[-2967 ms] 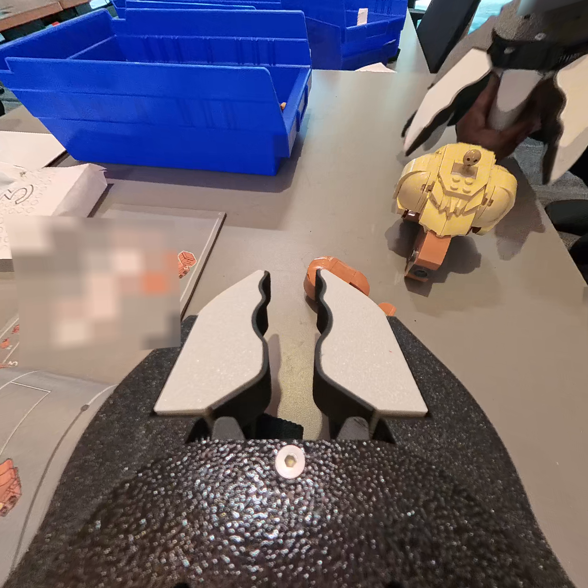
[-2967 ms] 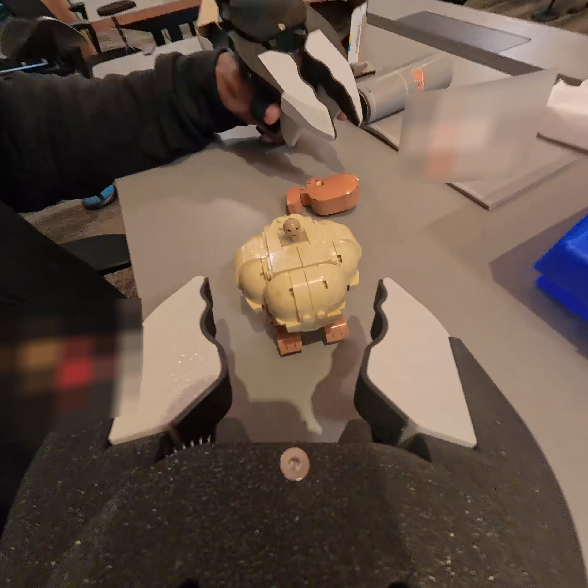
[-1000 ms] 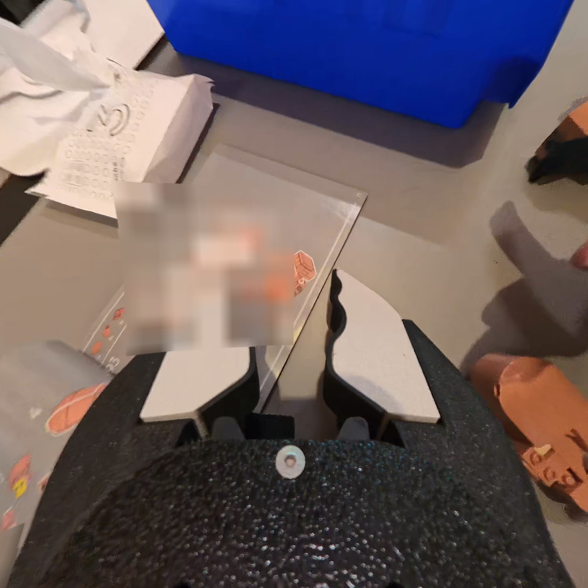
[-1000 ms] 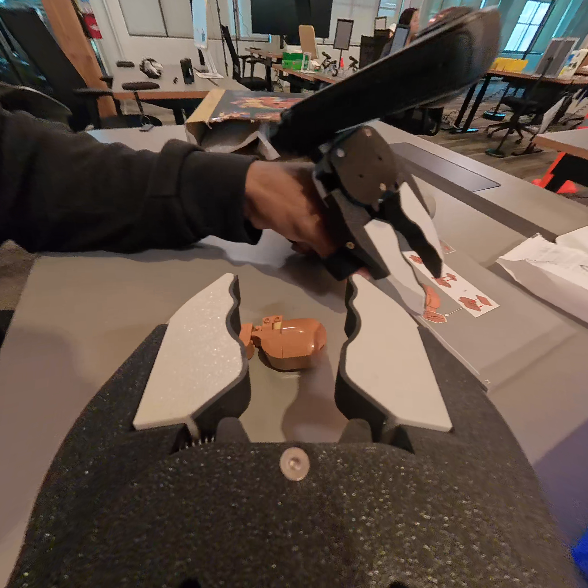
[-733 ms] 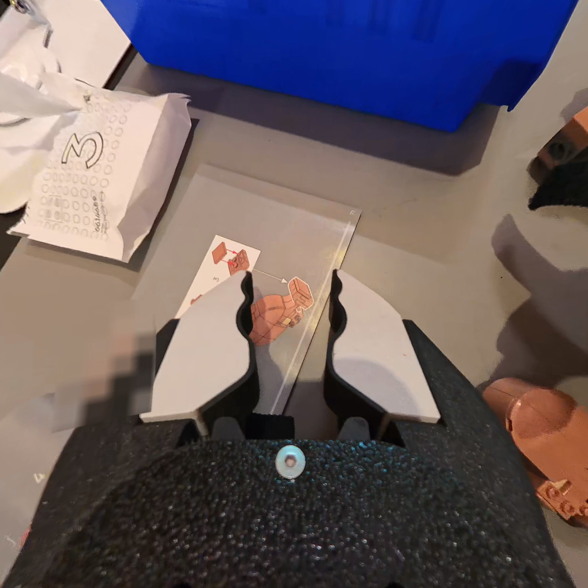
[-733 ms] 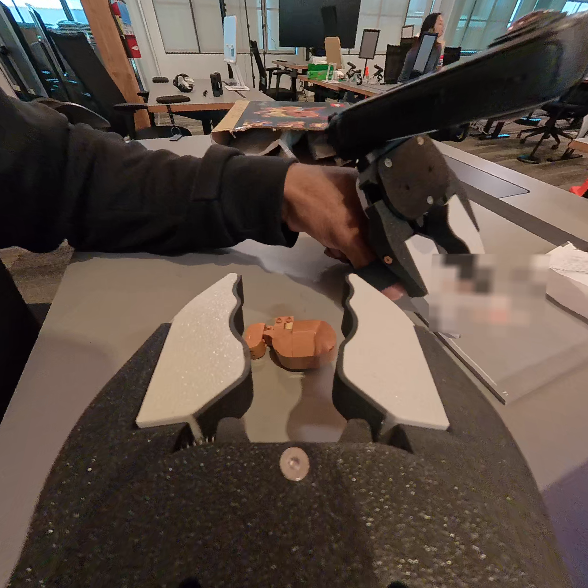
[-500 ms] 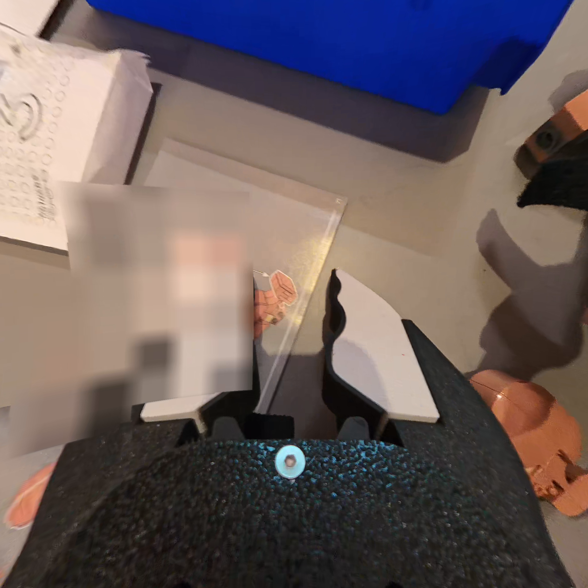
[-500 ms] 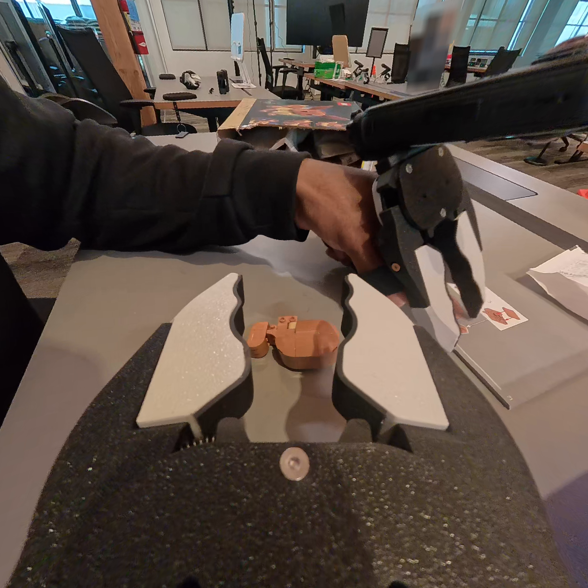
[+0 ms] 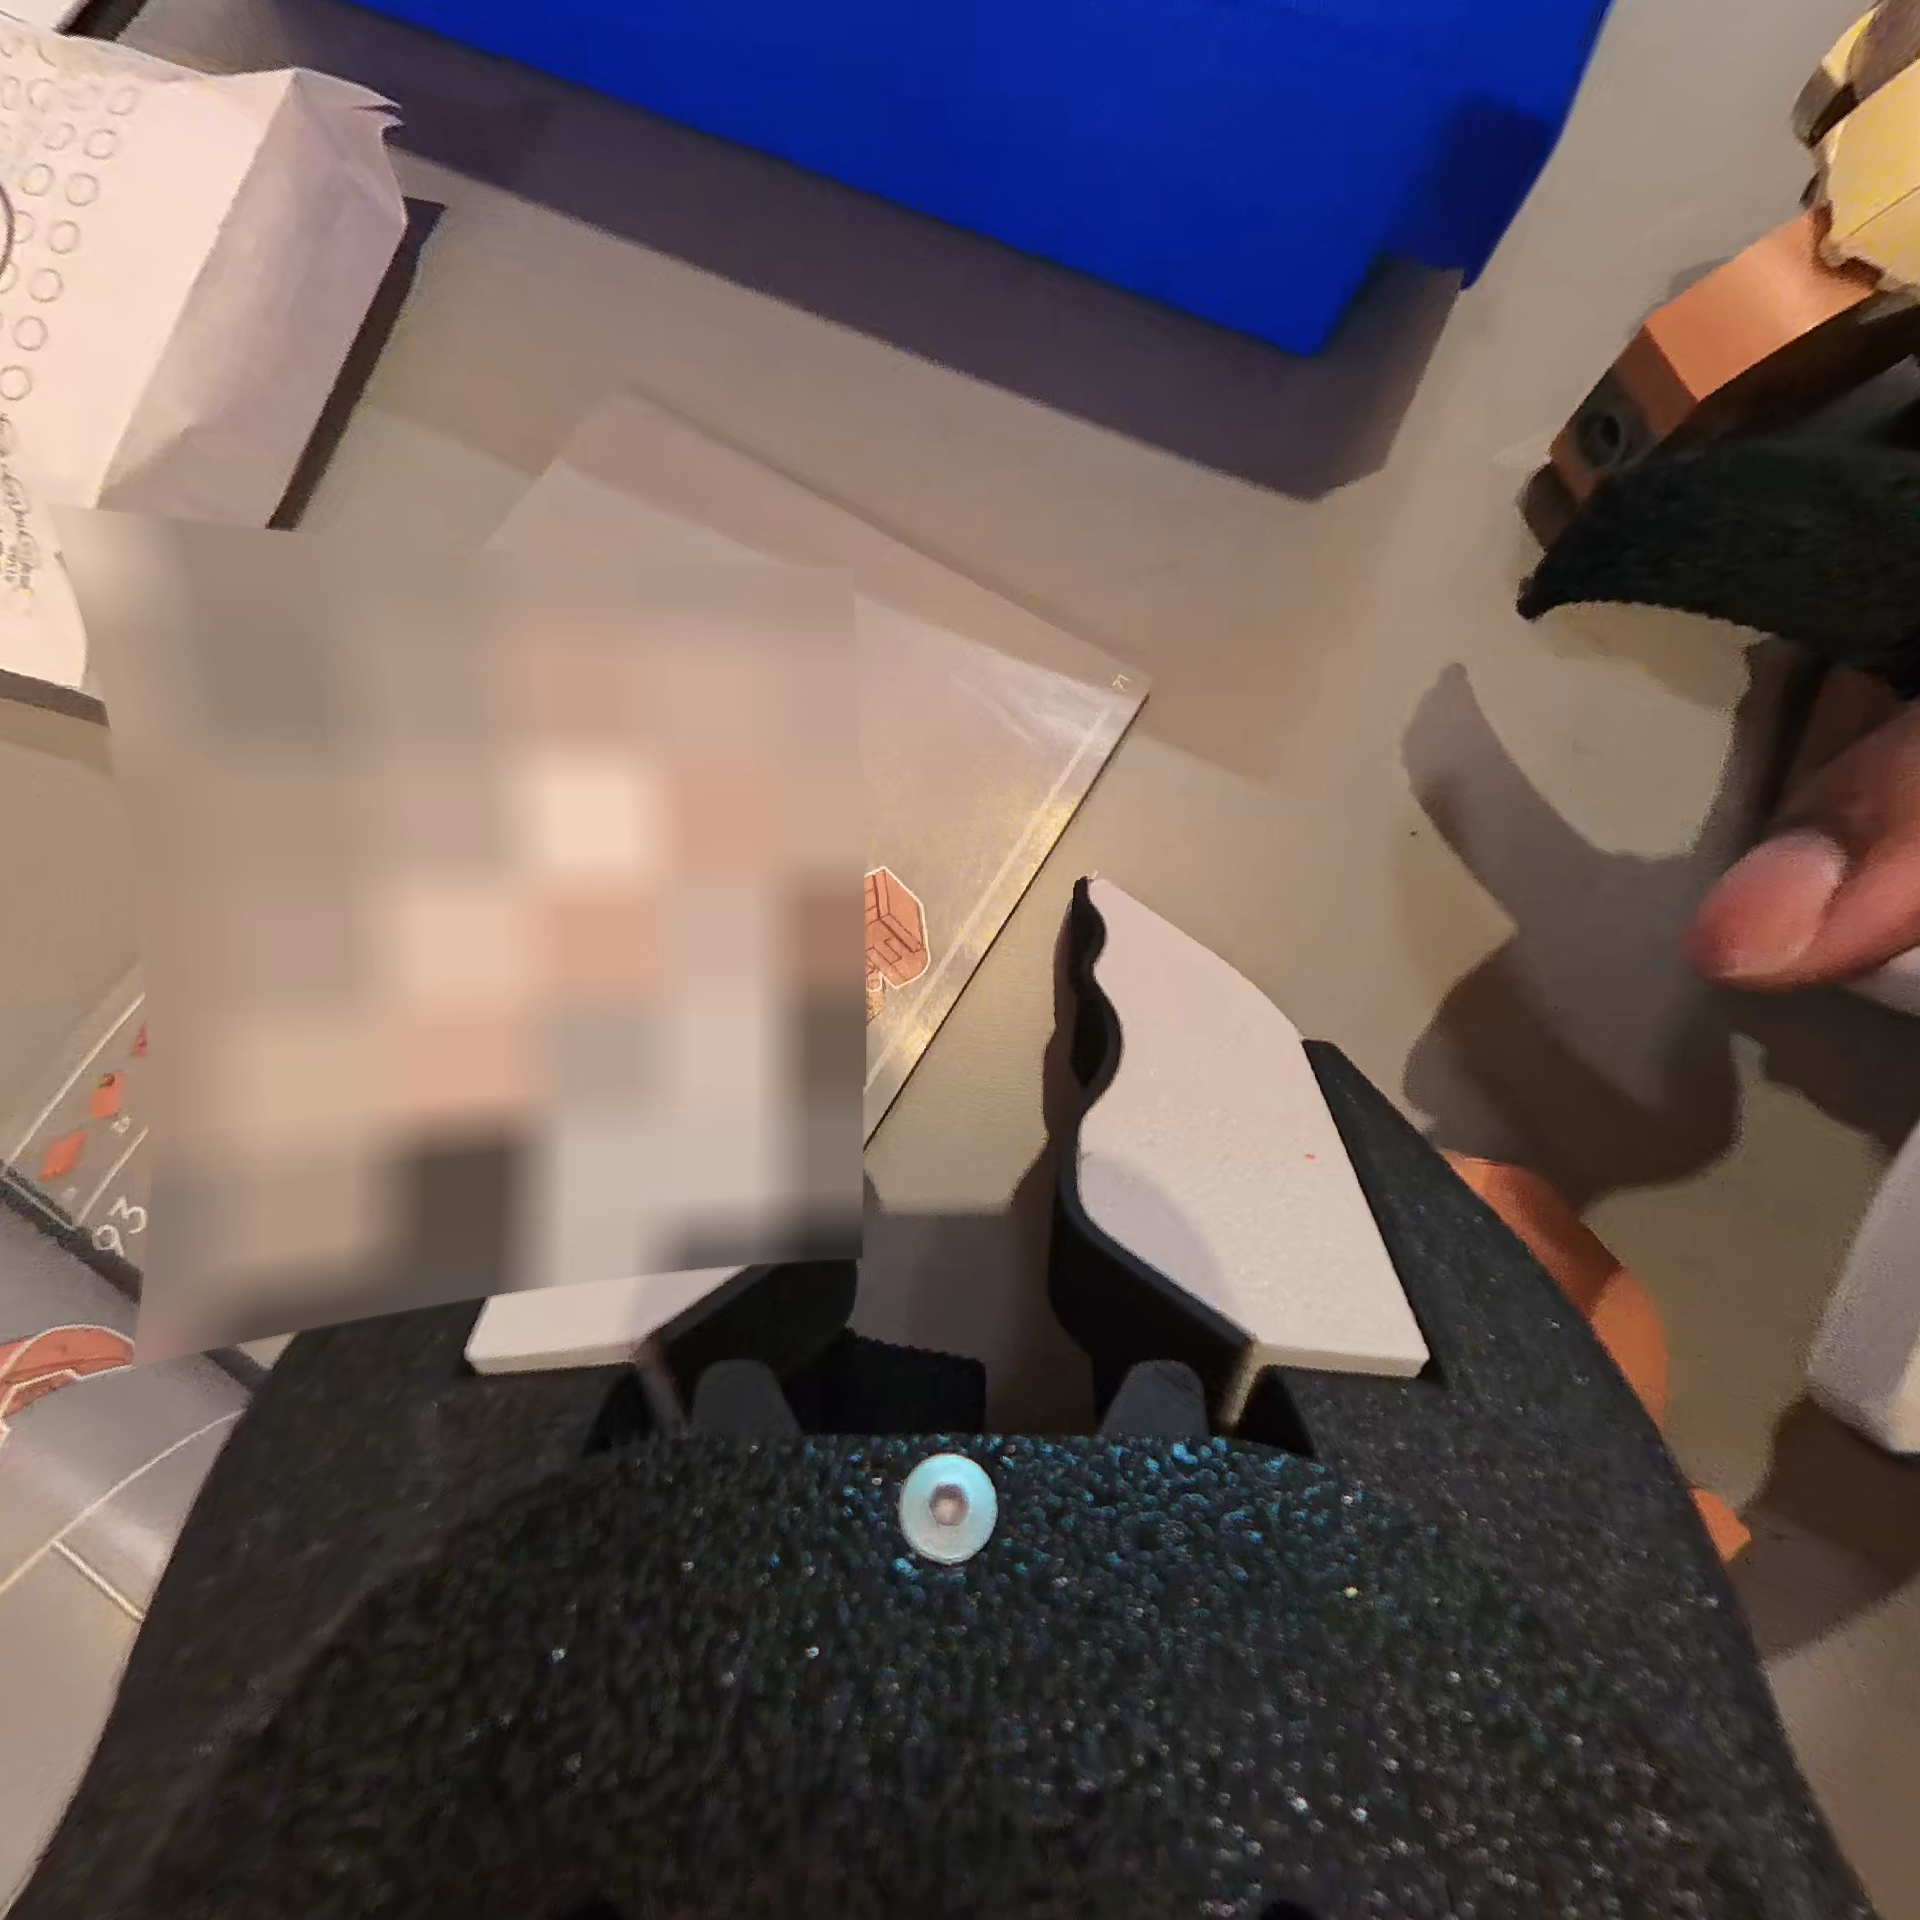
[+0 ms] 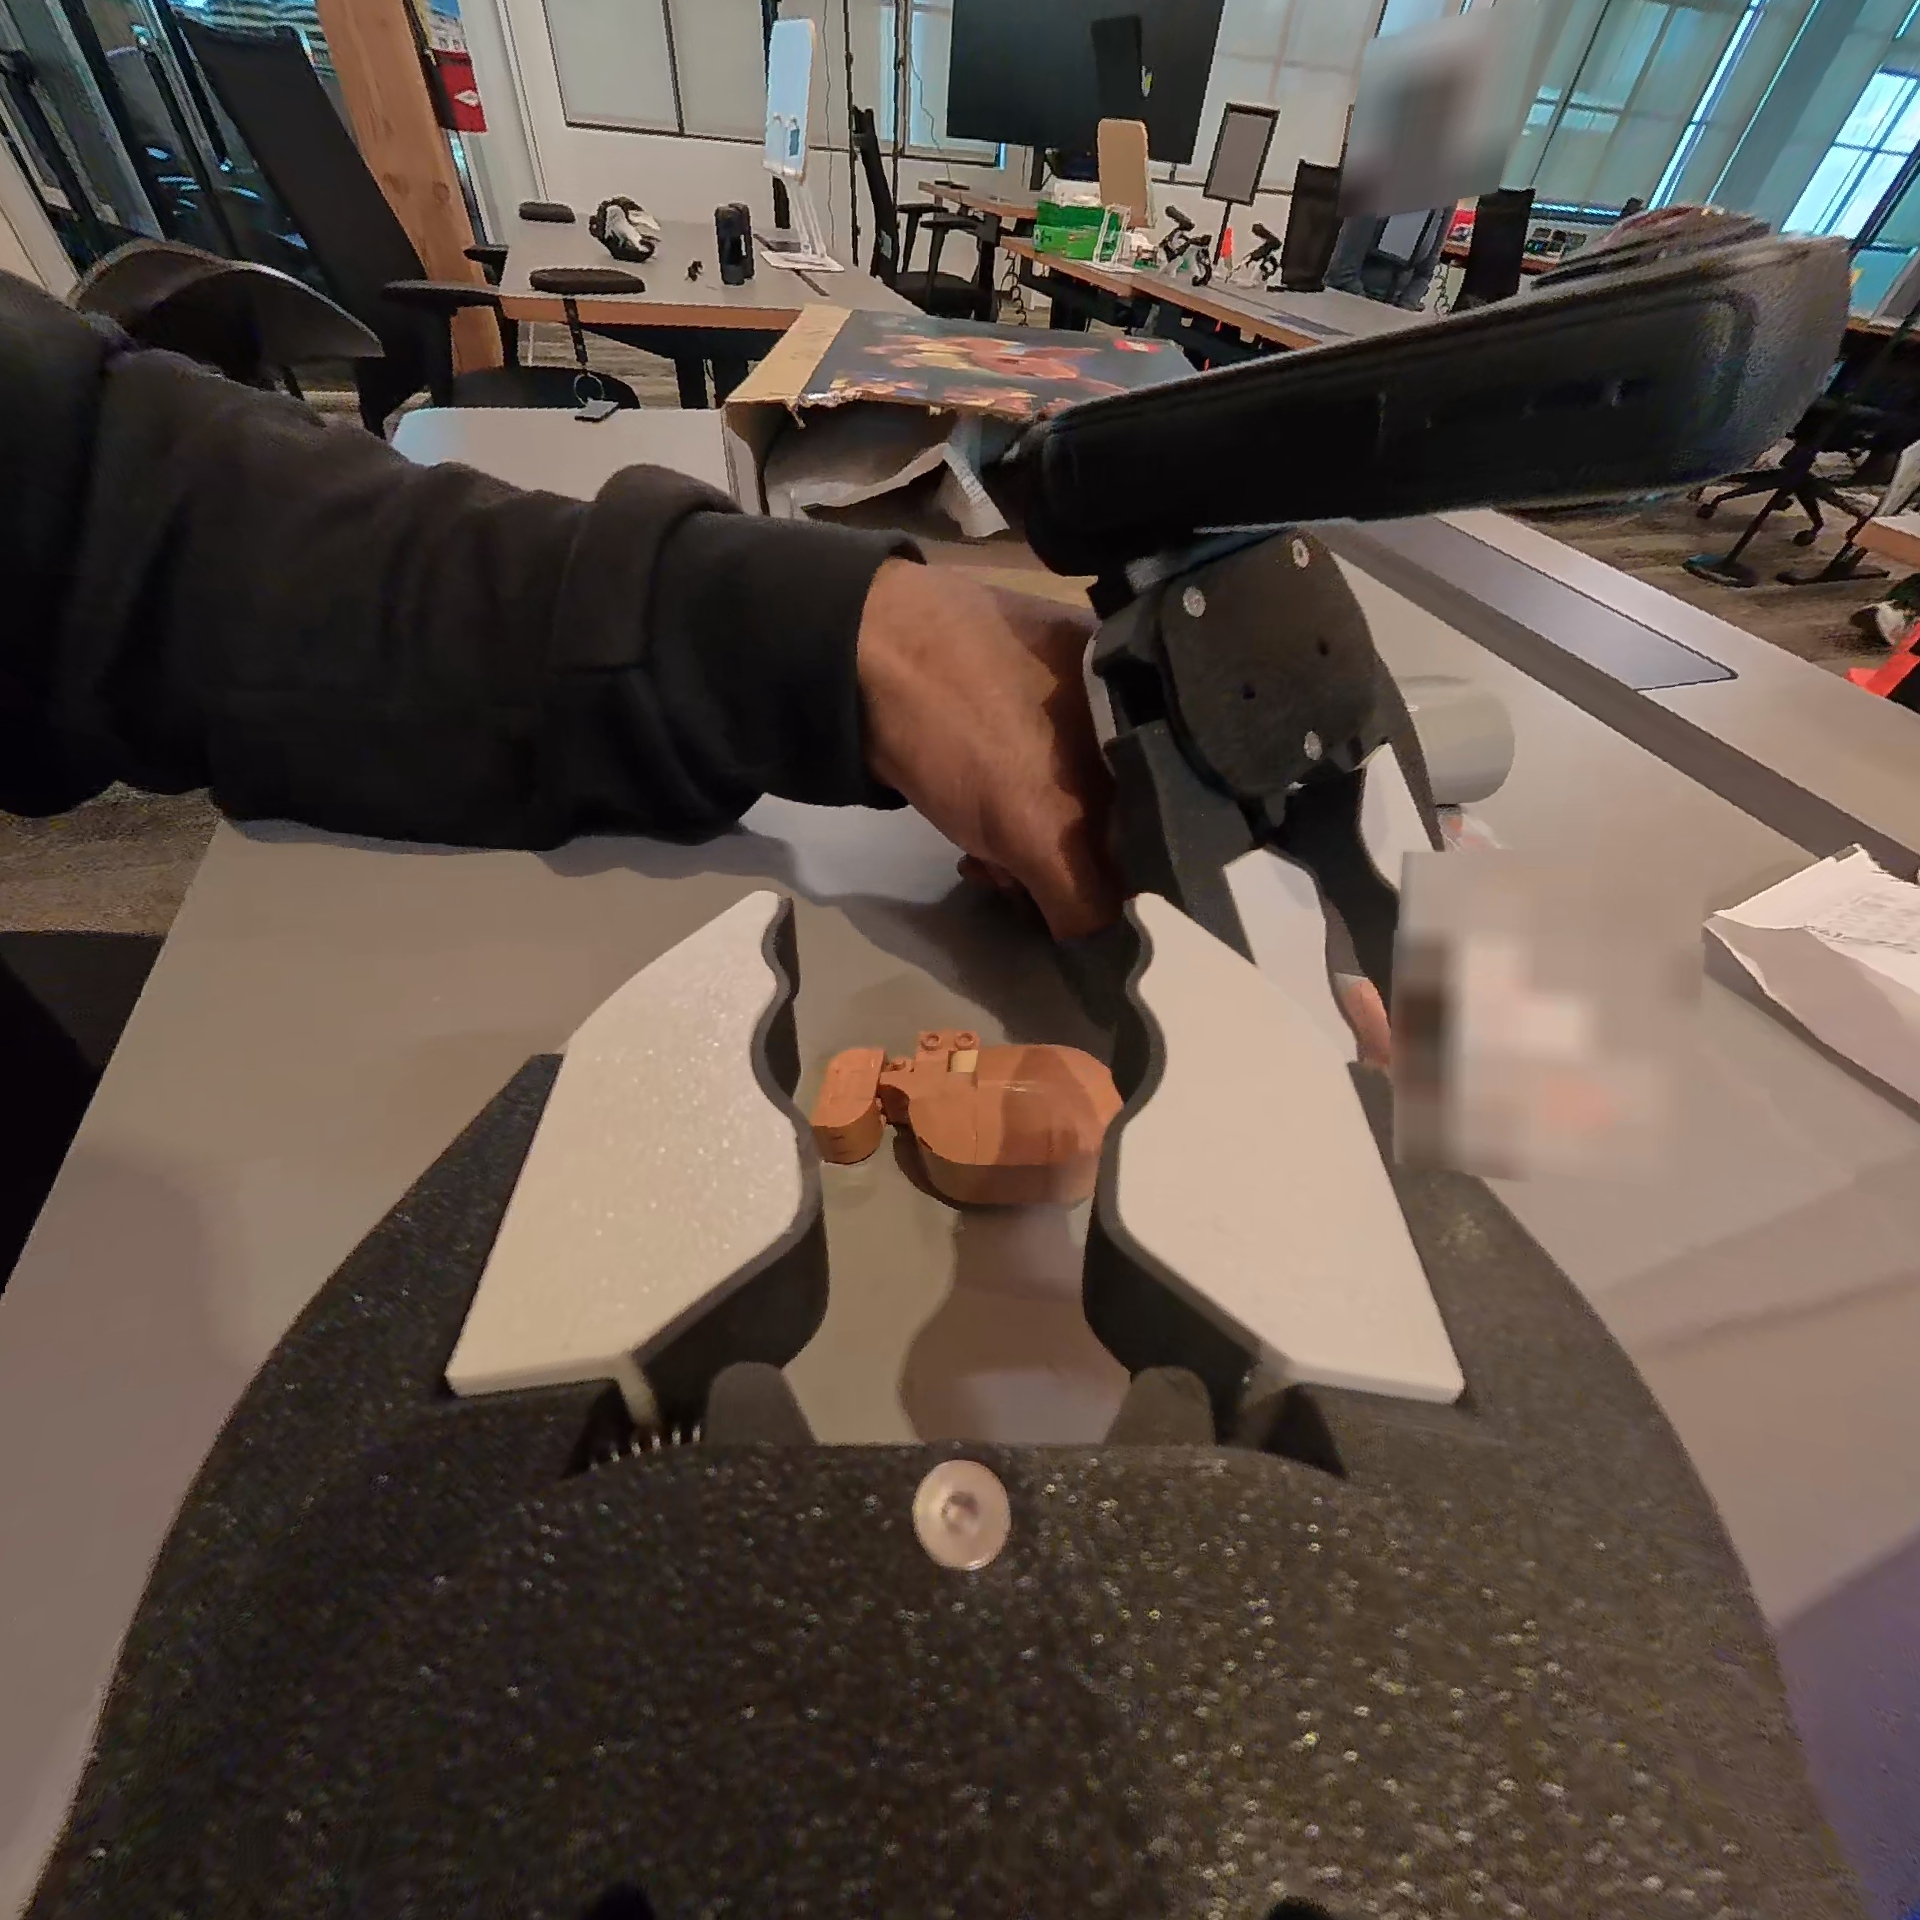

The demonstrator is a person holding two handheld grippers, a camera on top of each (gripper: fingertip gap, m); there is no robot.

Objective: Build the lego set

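The right tool (image 10: 961, 997) was seen low over the grey tabletop (image 10: 312, 1039), its jaws standing apart around a brown brick-built piece (image 10: 977, 1122). The piece lay on the tabletop between the two pads (image 10: 665, 1132). Its rounded bulk touched or nearly touched the pad on the right; a small gap showed at the pad on the left, so it was not recorded as gripped. Its long axis ran crosswise between the pads, with the narrow stub end pointing to the left and two studs facing up.

The left tool (image 9: 966, 935) was held by a hand (image 10: 987, 748) in a dark sleeve (image 10: 416, 623), above the corner of an instruction sheet (image 9: 987, 748). Only one finger (image 9: 1195, 1091) was visible in its own view, the other being under a blurred patch; in the right wrist view its fingers appeared parted, with nothing seen between them.

A blue bin (image 9: 935, 135) stood beyond the sheet; its contents could not be seen. A white paper bag (image 9: 187, 260) lay left of the sheet. A torn cardboard box (image 10: 935, 405) stood open at the far end of the tabletop, with crumpled paper visible at its mouth. Part of a tan and brown brick model (image 9: 1766, 301) showed at the upper right edge of the left wrist view.
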